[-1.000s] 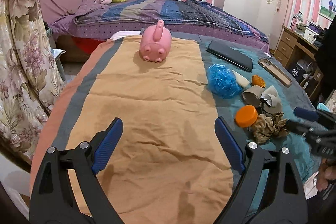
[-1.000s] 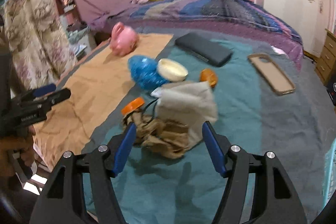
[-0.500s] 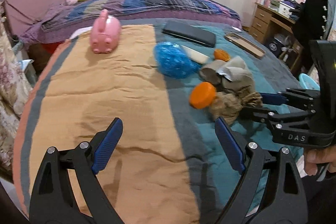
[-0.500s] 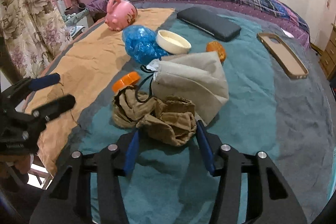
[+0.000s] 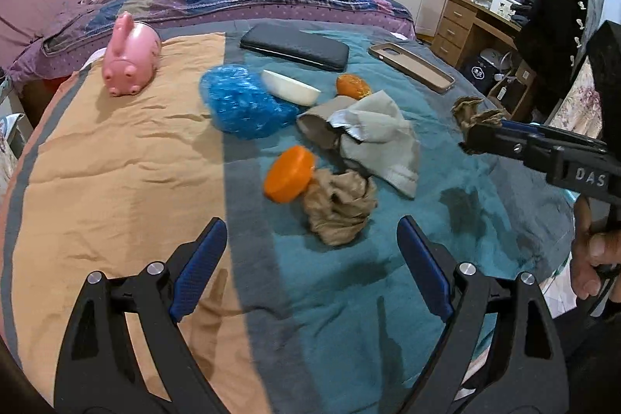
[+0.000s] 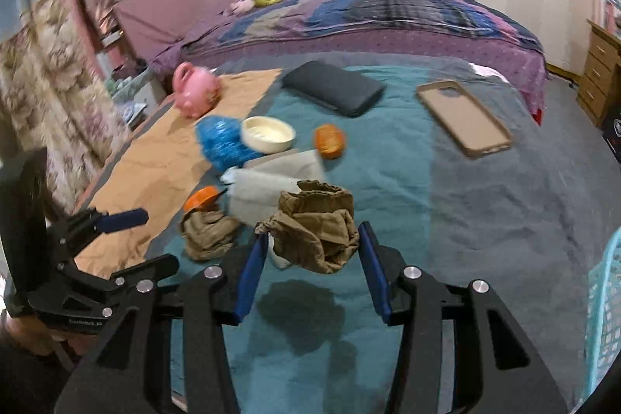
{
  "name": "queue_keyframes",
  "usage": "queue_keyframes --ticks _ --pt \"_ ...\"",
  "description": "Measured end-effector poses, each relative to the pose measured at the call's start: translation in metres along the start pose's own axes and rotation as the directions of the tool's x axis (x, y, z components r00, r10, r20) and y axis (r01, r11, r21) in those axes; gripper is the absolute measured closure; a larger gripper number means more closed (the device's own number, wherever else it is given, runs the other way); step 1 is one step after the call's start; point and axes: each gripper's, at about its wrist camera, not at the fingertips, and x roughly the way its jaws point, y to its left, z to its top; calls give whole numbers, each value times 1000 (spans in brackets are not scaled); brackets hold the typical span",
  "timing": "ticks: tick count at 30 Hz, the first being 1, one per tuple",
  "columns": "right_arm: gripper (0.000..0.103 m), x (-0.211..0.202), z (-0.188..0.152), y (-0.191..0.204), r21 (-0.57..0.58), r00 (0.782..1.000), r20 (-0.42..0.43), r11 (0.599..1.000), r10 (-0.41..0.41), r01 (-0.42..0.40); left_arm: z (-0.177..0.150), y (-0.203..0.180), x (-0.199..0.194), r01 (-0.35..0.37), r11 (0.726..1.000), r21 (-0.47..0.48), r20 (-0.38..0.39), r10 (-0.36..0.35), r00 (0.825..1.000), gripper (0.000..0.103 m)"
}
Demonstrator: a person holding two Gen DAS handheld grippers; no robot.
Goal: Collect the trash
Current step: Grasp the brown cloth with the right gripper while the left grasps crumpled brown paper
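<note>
Pinching a crumpled brown wad [image 6: 316, 227], the right gripper [image 6: 312, 258] has lifted it off the blanket [image 6: 427, 220], where it lay half a second ago; a second wad [image 5: 339, 206] remains beside the orange lid [image 5: 289, 173]. The left gripper [image 5: 310, 270] hangs spread, holding nothing. The wad's underside is hidden; no long axis shows.

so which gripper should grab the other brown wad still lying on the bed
Left. The left gripper is open and empty, with the brown wad on the bed just ahead between its fingers. The right gripper is already shut on a lifted brown wad.
</note>
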Motion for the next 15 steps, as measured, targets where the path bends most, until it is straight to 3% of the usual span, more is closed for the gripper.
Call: queue_keyframes --ticks 10,11,14,15 --pt "55 -7 4 -21 26 1000 20 1000 -8 8 9 -22 25 -90 996 -3 -19 90 996 17" --pt "55 -8 4 -23 25 1000 21 1000 -9 8 10 -22 28 -91 996 -1 -22 91 996 19" --pt "55 -9 3 -23 21 1000 19 1000 -8 8 11 -27 36 -65 998 23 -55 66 996 57" --pt "55 -9 3 -24 18 1000 19 1000 -9 9 10 -29 36 -66 997 26 -54 68 996 58"
